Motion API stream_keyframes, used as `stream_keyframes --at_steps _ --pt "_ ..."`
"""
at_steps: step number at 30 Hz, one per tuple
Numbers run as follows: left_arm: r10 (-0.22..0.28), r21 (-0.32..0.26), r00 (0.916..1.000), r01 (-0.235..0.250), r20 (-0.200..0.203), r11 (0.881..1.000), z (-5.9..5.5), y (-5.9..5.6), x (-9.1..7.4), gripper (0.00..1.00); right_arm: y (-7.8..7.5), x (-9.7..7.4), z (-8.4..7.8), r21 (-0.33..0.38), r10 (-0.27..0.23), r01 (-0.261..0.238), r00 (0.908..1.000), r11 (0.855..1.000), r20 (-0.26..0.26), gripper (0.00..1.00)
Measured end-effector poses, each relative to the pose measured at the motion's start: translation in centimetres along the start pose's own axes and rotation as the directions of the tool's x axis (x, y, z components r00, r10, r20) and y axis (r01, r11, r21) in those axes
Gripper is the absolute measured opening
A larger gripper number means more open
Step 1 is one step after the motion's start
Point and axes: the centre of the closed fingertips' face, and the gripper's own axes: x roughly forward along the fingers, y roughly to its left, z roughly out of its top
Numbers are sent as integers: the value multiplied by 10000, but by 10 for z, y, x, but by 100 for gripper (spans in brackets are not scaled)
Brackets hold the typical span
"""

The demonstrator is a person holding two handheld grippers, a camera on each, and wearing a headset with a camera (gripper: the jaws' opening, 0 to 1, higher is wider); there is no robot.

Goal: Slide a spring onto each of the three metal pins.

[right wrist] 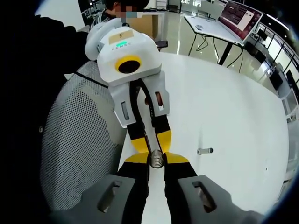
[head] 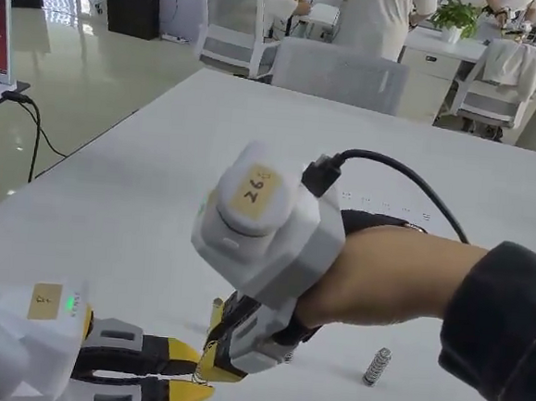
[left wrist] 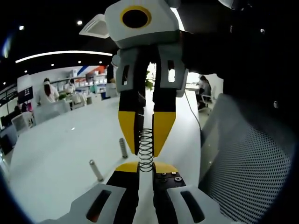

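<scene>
White table [head: 158,183], office chairs [head: 338,71] beyond; left gripper [left wrist: 145,169], right gripper [right wrist: 157,161] both pinched on one spring [left wrist: 145,144].

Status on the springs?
Right gripper shut on spring; left gripper at its end, grip unclear. Two pins beside. Loose spring on table; nothing blocking.

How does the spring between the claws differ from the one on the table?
The held spring sits between the yellow tips of the left claw and right claw; the table spring is touched by nothing. The held spring lies along the claws; the table spring stands on the table, slightly tilted. Both are grey metal coils.
</scene>
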Motion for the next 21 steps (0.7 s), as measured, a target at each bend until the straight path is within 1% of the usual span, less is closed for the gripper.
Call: stream_keyframes --at_steps 5,8,10,14,21 --pt "-3 -12 9999 3 122 10000 3 0 0 2 0 2 -1 61 46 -46 10000 10000 -57 9" --pt "-9 -46 9996 10 277 10000 7 0 -1 2 0 3 -1 63 53 -53 9999 10000 -112 9" --pt "-47 5 9997 47 219 10000 6 0 -1 2 0 3 -2 84 81 -80 9999 9999 -133 9" --pt "-33 -25 9997 34 238 10000 5 0 -1 2 0 4 -2 87 77 -75 9998 9999 -199 9" --pt "45 -211 9996 -39 284 9998 2 2 -1 3 -1 7 -1 72 72 -69 9995 9999 -320 9"
